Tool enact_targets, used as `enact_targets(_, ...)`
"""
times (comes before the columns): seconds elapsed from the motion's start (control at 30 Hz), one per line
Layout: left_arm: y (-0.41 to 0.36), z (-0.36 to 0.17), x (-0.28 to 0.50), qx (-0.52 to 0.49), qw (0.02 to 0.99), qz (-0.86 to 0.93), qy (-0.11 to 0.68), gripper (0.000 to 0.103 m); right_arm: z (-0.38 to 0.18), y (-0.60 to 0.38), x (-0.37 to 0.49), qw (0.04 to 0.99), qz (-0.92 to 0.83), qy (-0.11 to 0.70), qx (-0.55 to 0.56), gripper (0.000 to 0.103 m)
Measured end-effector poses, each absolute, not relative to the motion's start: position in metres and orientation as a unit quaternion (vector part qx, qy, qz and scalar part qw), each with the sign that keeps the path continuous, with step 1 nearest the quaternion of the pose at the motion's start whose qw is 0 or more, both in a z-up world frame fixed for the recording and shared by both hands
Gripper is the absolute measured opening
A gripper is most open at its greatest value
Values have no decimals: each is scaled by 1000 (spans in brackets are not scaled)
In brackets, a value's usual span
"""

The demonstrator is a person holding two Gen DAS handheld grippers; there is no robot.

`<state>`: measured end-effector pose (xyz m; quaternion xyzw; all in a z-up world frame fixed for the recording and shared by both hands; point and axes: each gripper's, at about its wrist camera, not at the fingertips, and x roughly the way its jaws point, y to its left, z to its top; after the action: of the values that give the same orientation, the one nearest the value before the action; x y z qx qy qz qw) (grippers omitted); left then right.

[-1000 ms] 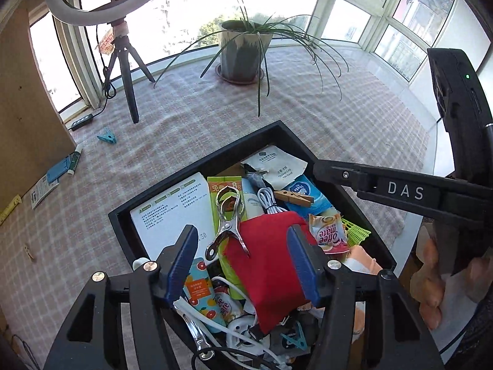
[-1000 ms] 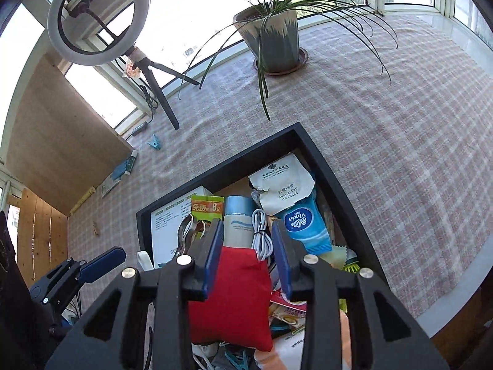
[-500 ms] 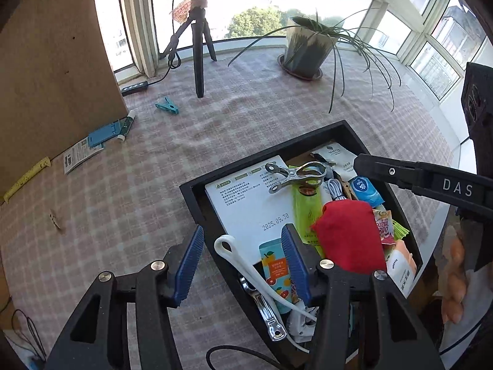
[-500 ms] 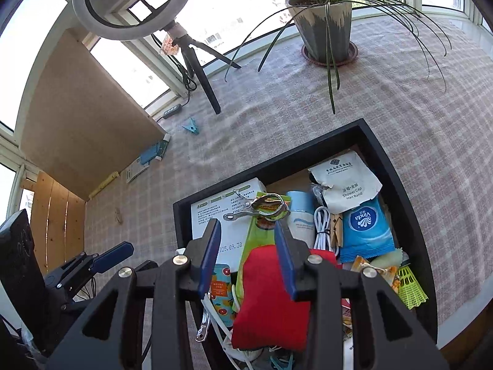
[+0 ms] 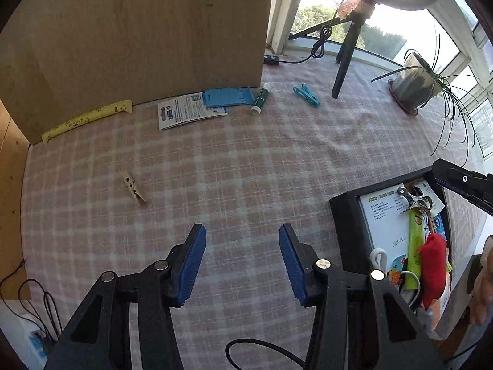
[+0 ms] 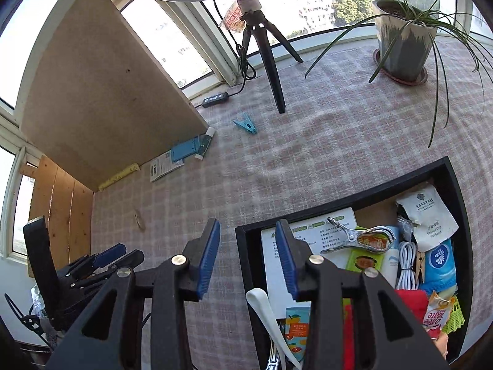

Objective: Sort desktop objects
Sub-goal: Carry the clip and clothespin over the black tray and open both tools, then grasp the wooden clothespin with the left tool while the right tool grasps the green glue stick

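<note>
Two grippers, left and right, hover with jaws spread, holding nothing. One black rectangular tray holds one red cloth pouch and one silver metal clip. One wooden clothespin and one teal plastic clip lie on the checked tablecloth.

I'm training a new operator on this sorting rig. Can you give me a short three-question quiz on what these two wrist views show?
1. True or false: the left gripper is shut on the wooden clothespin.
2. Where is the metal clip? A) on the cloth by the tripod B) in the black tray C) in the plant pot
3. Fill in: the teal clothespin lies on the checked tablecloth near a leg of the ring light's ____.

Key: 1. False; both grippers are open and empty, including the right gripper. 2. B. 3. tripod.
</note>
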<state>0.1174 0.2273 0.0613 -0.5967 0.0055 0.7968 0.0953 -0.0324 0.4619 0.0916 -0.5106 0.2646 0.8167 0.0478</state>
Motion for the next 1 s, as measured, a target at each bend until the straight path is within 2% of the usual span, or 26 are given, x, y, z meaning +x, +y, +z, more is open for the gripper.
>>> enact_targets(0.27, 161, 30, 72, -615, 42, 786, -36, 45, 67, 426, -112, 31, 810, 244, -532, 37)
enact_targets(0.47, 131, 2, 44, -628, 11, 776, -65, 39, 33, 408, -175, 30, 797, 225, -559, 37)
enact_targets(0.63, 116, -16, 31, -634, 2, 769, -82, 38, 3, 407, -219, 37, 778, 250, -575, 37)
enact_targets(1.0, 109, -39, 20, -647, 0, 758, -86, 36, -36, 393, -269, 56, 768, 230, -595, 36)
